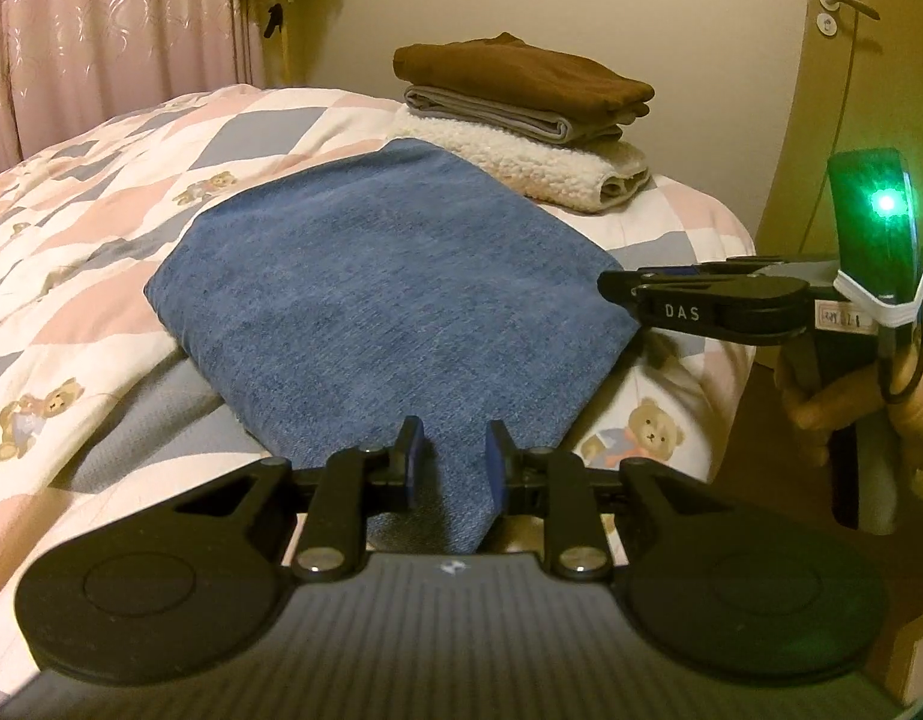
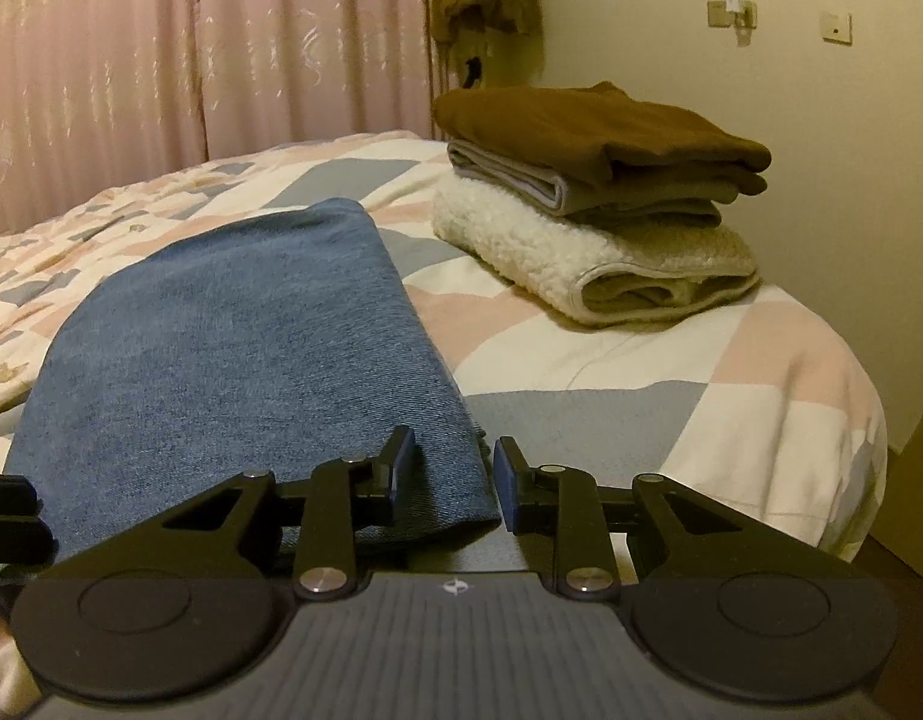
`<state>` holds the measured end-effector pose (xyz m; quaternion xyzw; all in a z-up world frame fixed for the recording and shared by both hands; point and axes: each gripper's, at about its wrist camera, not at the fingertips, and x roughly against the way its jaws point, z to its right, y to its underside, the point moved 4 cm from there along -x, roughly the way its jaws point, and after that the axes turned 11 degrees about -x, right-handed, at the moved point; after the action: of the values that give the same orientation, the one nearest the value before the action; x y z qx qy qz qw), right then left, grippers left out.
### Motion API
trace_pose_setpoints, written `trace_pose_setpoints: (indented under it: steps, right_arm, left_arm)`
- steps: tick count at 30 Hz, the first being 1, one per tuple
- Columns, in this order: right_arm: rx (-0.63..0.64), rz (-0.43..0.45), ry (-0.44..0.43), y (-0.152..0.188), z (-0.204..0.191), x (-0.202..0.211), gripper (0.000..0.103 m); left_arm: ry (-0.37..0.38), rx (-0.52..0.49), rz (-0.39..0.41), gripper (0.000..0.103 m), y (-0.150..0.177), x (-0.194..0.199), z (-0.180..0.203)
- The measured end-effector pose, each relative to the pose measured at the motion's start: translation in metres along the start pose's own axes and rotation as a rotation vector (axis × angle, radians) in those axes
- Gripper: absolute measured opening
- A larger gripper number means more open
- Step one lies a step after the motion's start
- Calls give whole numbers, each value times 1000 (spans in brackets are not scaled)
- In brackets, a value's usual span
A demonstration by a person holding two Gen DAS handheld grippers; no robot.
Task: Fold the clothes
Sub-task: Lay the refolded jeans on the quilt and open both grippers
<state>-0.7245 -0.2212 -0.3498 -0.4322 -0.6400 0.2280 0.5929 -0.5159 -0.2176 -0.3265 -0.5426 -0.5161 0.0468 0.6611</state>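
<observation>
Patchwork quilt bed [image 1: 89, 192] carries our folded denim garment [image 1: 365, 300] near its edge, three-piece folded stack [image 1: 521, 120] behind. Our left gripper [image 1: 452, 468]: jaws parted around denim corner. Right gripper [image 2: 452, 480]: jaws parted, denim edge between.

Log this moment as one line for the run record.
phase: folding | left gripper: open, fingers straddle denim garment corner | right gripper: open at denim edge | folded stack: beyond
</observation>
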Motion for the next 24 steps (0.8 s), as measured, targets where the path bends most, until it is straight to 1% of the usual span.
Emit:
trace_pose_setpoints:
  steps: [3, 7, 8, 9, 11, 15, 17, 19, 20, 21, 24]
  right_arm:
    - [23, -35, -2, -16, -5, 3, 28]
    - [30, 15, -42, -54, -22, 0, 26]
    - [31, 27, -51, -63, -26, -1, 26]
    - [33, 40, -61, -73, -30, -1, 24]
    - [49, 53, -79, -89, -40, -8, 22]
    - [147, 2, -94, -102, -70, -56, 15]
    - [173, -29, -94, -108, -79, -80, 15]
    - [190, -80, -86, -108, -82, -104, 16]
    - [197, -120, -79, -106, -83, -116, 16]
    - [193, -158, -71, -102, -81, -126, 16]
    - [132, -207, -61, -93, -69, -143, 15]
  left_arm:
    - [-1, 26, 8, 21, -5, 10, -6]
    - [-27, 67, 69, 20, -17, 29, -29]
    - [-30, 88, 72, 20, -20, 30, -37]
    - [-28, 109, 70, 20, -23, 28, -44]
    - [-32, 134, 62, 20, -27, 21, -57]
    - [-43, 136, 26, 19, -29, 3, -67]
    - [-39, 132, 8, 19, -26, -5, -66]
    - [-39, 128, -7, 19, -21, -13, -65]
    - [-39, 126, -7, 19, -18, -16, -63]
    - [-39, 123, -7, 19, -16, -19, -62]
    - [-41, 108, 6, 19, -12, -22, -59]
